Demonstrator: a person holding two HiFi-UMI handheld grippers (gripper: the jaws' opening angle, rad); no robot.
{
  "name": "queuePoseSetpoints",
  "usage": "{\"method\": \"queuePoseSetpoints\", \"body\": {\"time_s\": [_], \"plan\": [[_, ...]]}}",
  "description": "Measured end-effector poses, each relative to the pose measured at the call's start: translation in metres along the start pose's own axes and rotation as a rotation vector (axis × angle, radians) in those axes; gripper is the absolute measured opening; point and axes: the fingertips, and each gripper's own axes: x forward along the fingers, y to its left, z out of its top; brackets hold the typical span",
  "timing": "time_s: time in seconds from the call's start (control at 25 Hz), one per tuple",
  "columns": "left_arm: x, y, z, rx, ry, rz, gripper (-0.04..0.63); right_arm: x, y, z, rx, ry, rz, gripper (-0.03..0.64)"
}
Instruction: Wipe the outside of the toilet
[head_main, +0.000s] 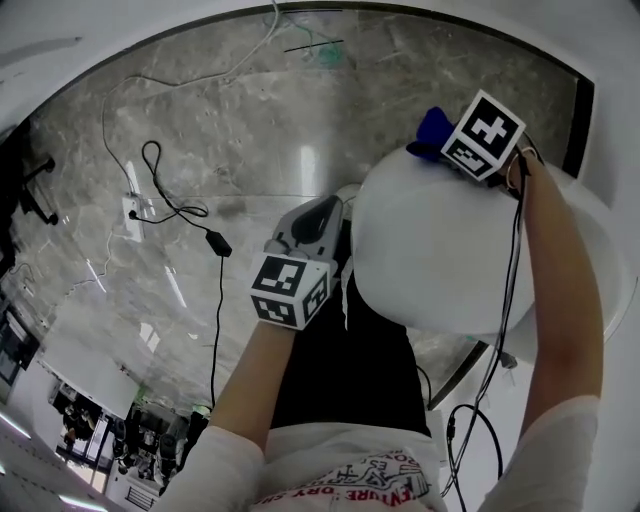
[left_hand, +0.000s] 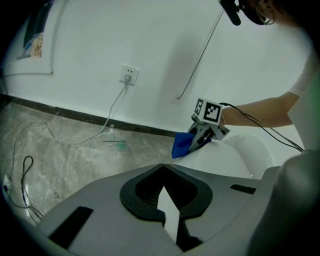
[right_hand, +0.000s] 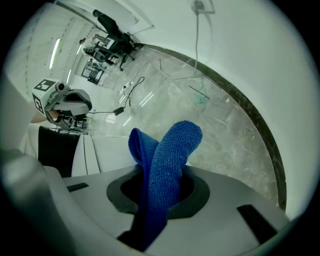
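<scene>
The white toilet (head_main: 440, 250) with its lid down fills the centre right of the head view. My right gripper (head_main: 470, 150) is at the lid's far edge, shut on a blue cloth (head_main: 432, 128) that rests against the toilet's top. In the right gripper view the blue cloth (right_hand: 170, 160) sticks up out of the jaws of my right gripper (right_hand: 162, 187). My left gripper (head_main: 318, 225) hovers just left of the toilet, shut and empty. The left gripper view looks across my left gripper (left_hand: 167, 200) at the right gripper (left_hand: 205, 132), the cloth (left_hand: 181, 146) and the toilet (left_hand: 227, 160).
Grey marble floor (head_main: 250, 130) carries black cables, a power adapter (head_main: 218, 243) and a white power strip (head_main: 132, 212). A wall socket (left_hand: 129, 75) with a white cord sits above the dark skirting (left_hand: 75, 117). A green scrap (left_hand: 119, 145) lies on the floor.
</scene>
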Motion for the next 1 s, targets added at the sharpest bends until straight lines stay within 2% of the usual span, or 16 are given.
{"method": "queuePoseSetpoints", "body": {"time_s": [0.16, 0.36, 0.8, 1.0], "plan": [[-0.020, 0.014, -0.017, -0.046, -0.028, 0.011, 0.006, 0.016, 0.037, 0.035, -0.123, 0.041, 0.048, 0.072], [-0.052, 0.034, -0.046, -0.120, -0.076, 0.062, 0.006, 0.041, 0.083, 0.063, -0.277, 0.146, 0.081, 0.072], [-0.121, 0.067, -0.096, -0.241, -0.164, 0.165, 0.006, 0.086, 0.164, 0.085, -0.542, 0.340, 0.065, 0.072], [-0.142, 0.073, -0.108, -0.284, -0.191, 0.204, 0.006, 0.092, 0.199, 0.092, -0.611, 0.336, 0.087, 0.072]]}}
